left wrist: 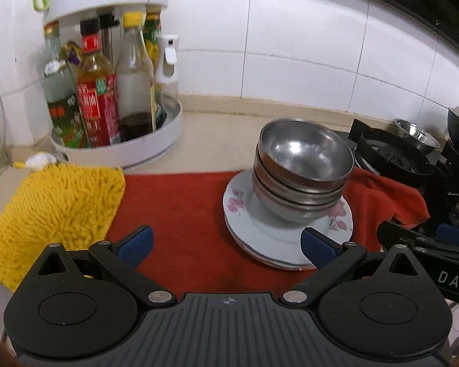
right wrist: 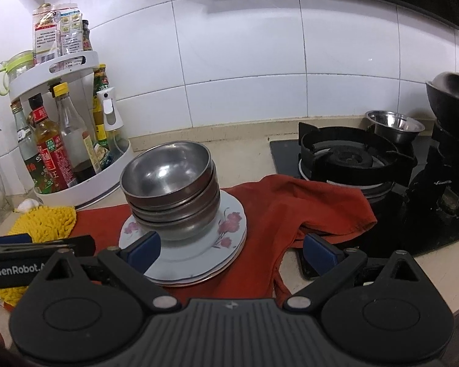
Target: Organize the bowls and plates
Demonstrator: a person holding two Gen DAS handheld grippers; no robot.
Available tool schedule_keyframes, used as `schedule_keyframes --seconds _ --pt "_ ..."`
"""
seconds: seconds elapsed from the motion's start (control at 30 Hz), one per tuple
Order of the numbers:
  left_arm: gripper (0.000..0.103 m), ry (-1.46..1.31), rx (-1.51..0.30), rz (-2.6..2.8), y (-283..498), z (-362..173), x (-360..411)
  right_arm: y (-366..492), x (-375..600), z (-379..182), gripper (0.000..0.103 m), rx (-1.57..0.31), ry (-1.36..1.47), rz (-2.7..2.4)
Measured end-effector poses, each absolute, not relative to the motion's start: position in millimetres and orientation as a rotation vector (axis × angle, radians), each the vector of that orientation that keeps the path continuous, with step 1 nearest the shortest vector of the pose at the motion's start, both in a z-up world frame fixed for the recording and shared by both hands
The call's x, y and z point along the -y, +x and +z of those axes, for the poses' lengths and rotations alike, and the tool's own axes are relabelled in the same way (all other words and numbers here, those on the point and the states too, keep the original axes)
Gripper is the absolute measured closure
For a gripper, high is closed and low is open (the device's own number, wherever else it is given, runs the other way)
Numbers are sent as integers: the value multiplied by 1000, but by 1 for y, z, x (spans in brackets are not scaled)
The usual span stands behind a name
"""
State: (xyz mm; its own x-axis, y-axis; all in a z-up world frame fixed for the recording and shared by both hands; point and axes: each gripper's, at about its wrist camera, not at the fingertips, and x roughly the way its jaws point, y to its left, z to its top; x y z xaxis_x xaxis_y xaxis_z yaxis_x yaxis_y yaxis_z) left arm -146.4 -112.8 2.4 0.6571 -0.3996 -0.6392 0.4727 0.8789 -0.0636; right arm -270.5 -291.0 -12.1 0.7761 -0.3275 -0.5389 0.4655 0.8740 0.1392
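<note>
Several nested steel bowls stand on a short stack of white plates with pink flowers, which rests on a red cloth. My left gripper is open in front of the stack, slightly to its left, with nothing between its blue pads. My right gripper is open too, just in front of the plates' right rim, and holds nothing. Each gripper shows at the edge of the other's view.
A white two-tier rack of sauce bottles stands at the back left. A yellow shaggy cloth lies left of the red cloth. On the right are a gas hob, a small steel bowl and a black pan.
</note>
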Motion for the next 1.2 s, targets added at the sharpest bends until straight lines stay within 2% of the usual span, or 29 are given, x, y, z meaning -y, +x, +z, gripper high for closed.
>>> schedule_keyframes --seconds 0.67,1.2 --pt "0 186 -654 -495 -156 6 116 -279 286 -16 6 -530 310 -447" --pt "0 176 -693 -481 -149 4 116 -275 282 -16 6 -533 312 -446"
